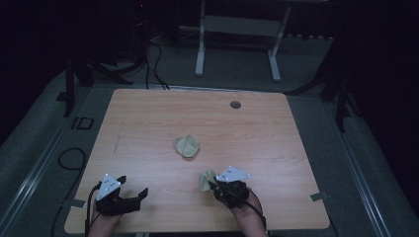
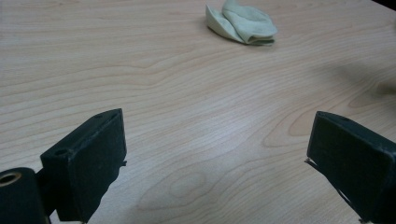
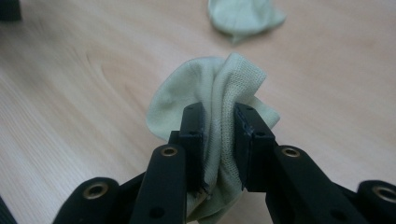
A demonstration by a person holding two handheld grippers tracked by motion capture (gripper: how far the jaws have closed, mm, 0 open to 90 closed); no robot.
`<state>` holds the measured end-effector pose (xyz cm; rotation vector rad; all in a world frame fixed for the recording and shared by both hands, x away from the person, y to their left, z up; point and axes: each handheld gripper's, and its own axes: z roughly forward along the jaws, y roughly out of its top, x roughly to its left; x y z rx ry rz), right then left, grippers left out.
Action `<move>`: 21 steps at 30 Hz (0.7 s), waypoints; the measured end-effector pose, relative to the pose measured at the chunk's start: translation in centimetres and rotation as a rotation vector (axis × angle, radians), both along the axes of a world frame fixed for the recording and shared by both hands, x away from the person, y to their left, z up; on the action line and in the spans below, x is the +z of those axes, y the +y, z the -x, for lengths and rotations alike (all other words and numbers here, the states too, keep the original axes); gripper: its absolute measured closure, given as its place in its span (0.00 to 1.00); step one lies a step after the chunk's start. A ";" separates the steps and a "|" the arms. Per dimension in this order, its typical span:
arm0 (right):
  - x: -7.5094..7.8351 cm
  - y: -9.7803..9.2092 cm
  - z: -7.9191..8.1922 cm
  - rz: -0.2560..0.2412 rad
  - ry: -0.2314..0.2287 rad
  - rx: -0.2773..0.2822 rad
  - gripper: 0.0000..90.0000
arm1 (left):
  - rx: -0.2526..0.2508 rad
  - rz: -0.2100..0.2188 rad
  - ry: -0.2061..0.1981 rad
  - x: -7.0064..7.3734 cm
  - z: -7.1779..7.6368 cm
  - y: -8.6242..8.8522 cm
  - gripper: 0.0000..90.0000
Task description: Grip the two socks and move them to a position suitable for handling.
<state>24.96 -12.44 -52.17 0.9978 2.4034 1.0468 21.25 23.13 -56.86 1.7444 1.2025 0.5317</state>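
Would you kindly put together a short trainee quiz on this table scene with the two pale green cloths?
1. True or false: the left gripper is clamped on a cloth.
2. Which gripper holds the bunched cloth? A) left B) right C) neither
3. Fill in: the second cloth lies loose near the ______ of the wooden table.

Key:
1. False; its jaws stand wide apart over bare wood.
2. B; the right gripper pinches it between its jaws.
3. middle
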 end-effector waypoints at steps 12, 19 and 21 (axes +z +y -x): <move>-4.1 1.8 -0.4 0.044 0.033 -0.041 0.76 | -0.064 -0.034 -0.009 -0.1 0.3 -1.8 0.05; -3.7 1.9 -0.7 0.021 0.076 -0.025 0.51 | -0.094 -0.009 -0.007 0.0 0.3 -2.5 0.05; -2.7 1.5 -0.5 0.013 0.048 -0.016 0.43 | -0.105 -0.007 0.000 0.1 0.3 -2.9 0.06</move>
